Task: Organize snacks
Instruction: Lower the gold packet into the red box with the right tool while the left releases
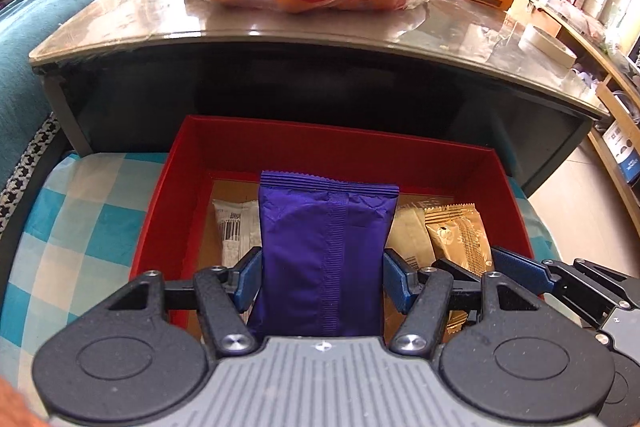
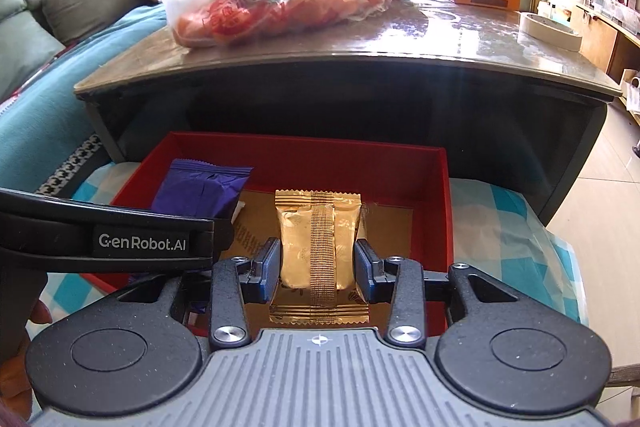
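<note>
Over the red box (image 1: 256,143), your left gripper (image 1: 322,279) is clamped on the purple pack (image 1: 320,247) and your right gripper (image 2: 318,265) on the gold pack (image 2: 316,247). Lower each pack to a free part of the floor (a white pack (image 1: 236,223) lies at the left), then part the jaws only when it rests flat.

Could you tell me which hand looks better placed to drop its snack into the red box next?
Probably the right: its gripper holds the gold packet over bare box floor, while the purple packet overhangs a white wrapper.
</note>
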`<state>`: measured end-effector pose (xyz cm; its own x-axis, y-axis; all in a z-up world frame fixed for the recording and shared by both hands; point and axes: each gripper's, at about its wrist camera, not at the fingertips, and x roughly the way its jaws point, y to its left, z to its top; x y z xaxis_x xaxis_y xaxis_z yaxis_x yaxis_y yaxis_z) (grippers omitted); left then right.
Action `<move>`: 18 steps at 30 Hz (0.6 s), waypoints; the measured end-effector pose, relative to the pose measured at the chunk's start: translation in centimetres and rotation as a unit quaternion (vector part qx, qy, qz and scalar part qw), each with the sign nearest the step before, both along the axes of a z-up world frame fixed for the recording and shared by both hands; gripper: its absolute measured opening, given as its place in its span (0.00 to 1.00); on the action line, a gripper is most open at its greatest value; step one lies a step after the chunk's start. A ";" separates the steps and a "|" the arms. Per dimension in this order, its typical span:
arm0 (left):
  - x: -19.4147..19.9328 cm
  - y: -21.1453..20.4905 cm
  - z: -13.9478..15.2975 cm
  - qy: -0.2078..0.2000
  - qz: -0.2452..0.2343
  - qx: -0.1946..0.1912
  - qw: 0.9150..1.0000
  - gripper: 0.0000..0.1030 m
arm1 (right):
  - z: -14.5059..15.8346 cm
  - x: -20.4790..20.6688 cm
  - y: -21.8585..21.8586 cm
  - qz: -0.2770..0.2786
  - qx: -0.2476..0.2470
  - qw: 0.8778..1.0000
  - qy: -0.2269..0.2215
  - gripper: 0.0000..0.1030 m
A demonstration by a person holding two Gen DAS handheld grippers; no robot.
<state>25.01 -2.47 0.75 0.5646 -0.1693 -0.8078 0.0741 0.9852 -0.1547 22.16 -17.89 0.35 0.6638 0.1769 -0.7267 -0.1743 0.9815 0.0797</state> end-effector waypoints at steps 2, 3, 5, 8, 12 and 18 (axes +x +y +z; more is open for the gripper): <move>0.4 -0.1 -0.5 0.005 0.000 0.001 1.000 0.89 | -0.6 0.4 0.0 0.000 -0.001 1.000 0.004 0.46; 0.5 -0.1 -0.8 0.007 0.001 0.002 1.000 0.89 | -0.9 0.6 0.0 0.000 -0.003 1.000 0.006 0.46; 0.8 -0.1 -1.2 0.011 0.003 0.004 1.000 0.89 | -1.4 0.8 0.1 -0.001 -0.008 1.000 0.007 0.46; 1.2 -0.1 -1.8 0.018 0.006 0.006 1.000 0.89 | -2.1 1.3 0.1 -0.003 -0.013 1.000 0.013 0.46; 1.6 0.1 -2.4 0.026 0.011 0.004 1.000 0.90 | -2.7 1.8 0.2 -0.003 -0.024 1.000 0.014 0.47; 1.6 0.2 -2.5 0.024 0.015 0.011 1.000 0.90 | -2.9 2.0 0.1 -0.009 -0.028 0.999 0.016 0.51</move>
